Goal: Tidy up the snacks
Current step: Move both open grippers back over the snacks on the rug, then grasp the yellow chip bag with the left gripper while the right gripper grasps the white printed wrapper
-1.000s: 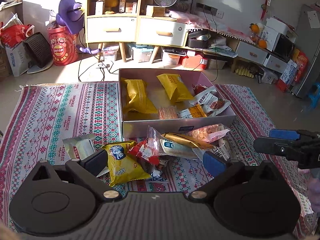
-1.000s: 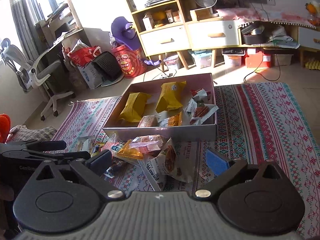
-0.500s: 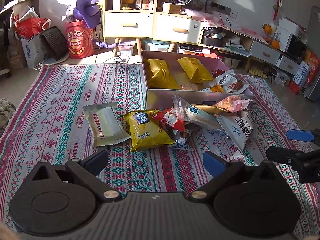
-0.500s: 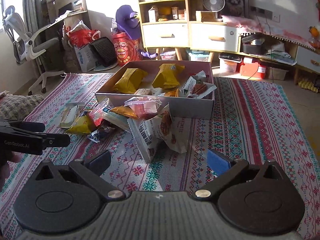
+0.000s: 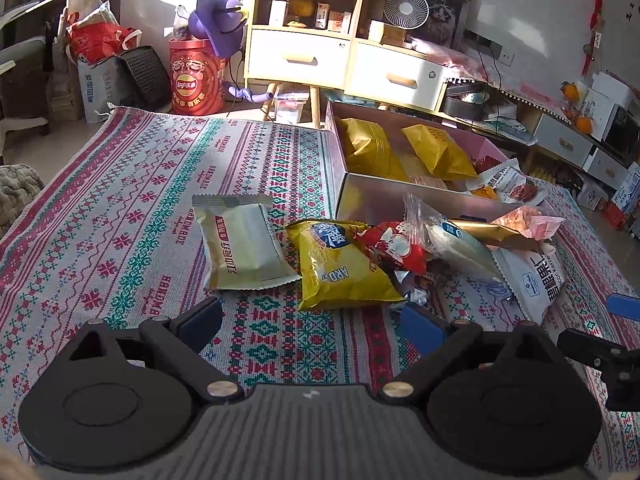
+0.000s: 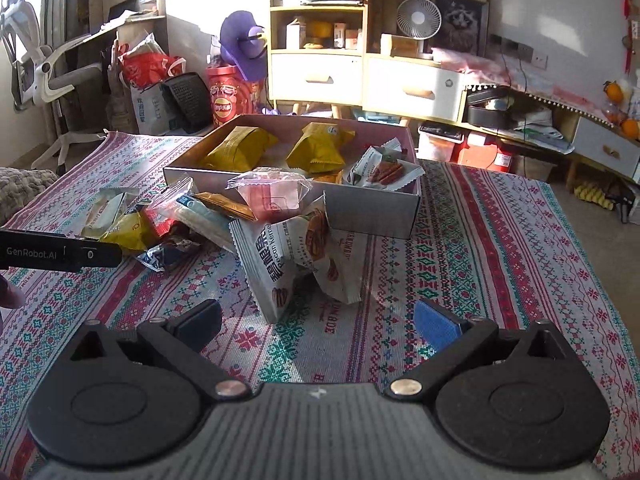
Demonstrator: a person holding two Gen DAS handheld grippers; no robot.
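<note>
A pile of snack packets lies on a patterned rug in front of an open cardboard box that holds two yellow bags and several small packs. My left gripper hovers low over the rug just short of a yellow ARD packet and a pale green packet. Its jaws are closing with nothing between them. My right gripper stands open and empty just before a white pecan packet, with a pink packet behind it. Each gripper shows at the edge of the other's view.
The box stands just behind the pile. Beyond the rug are a red Lay's tin, a wooden drawer cabinet, bags and an office chair. Bare rug stretches to the left of the pile.
Both grippers have sunk toward the rug and come closer to the snack pile. The left view has swung so the pile sits centre-right. The left jaws stand slightly narrower.
</note>
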